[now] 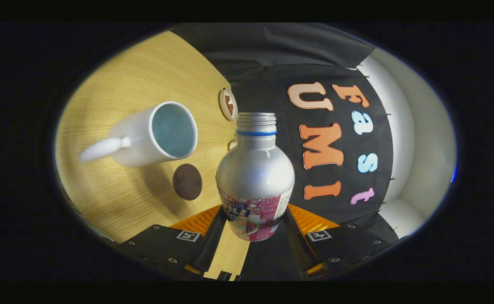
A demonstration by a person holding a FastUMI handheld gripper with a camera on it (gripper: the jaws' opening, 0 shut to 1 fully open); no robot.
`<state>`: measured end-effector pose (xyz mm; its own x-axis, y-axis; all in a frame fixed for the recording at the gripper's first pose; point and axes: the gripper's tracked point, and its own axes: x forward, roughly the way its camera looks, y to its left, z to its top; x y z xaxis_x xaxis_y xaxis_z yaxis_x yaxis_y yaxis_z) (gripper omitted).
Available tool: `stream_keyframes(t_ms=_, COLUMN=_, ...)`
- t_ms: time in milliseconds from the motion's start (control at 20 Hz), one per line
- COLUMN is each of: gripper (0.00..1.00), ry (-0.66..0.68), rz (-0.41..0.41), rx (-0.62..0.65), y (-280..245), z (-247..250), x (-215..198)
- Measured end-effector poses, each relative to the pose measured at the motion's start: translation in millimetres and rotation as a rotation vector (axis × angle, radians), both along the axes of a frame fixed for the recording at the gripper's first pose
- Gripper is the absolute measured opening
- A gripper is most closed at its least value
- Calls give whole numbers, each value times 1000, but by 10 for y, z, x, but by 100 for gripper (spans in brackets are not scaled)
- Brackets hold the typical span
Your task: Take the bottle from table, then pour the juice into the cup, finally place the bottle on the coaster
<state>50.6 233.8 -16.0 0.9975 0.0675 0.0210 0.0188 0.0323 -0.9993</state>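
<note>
Bottle (255, 177) in gripper (253, 226), beside cup (154, 134)

The bottle (255, 175) is silver metal with a pink and white label, a blue ring under its open threaded neck, and no cap. It stands between the fingers, both pressing its lower body. Left of it, the white cup (152, 135) with a pale blue inside sits on the table. The dark round coaster (187, 181) lies between cup and bottle.
</note>
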Motion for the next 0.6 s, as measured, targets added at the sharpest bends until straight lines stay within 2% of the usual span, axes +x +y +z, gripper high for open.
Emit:
stream_keyframes(t_ms=150, gripper=76, ry=-30, rz=2, rx=-78, y=2, z=65, x=-8)
stream_keyframes(t_ms=600, gripper=76, ry=-12, rz=-5, rx=-170, y=-22, z=-46, x=18)
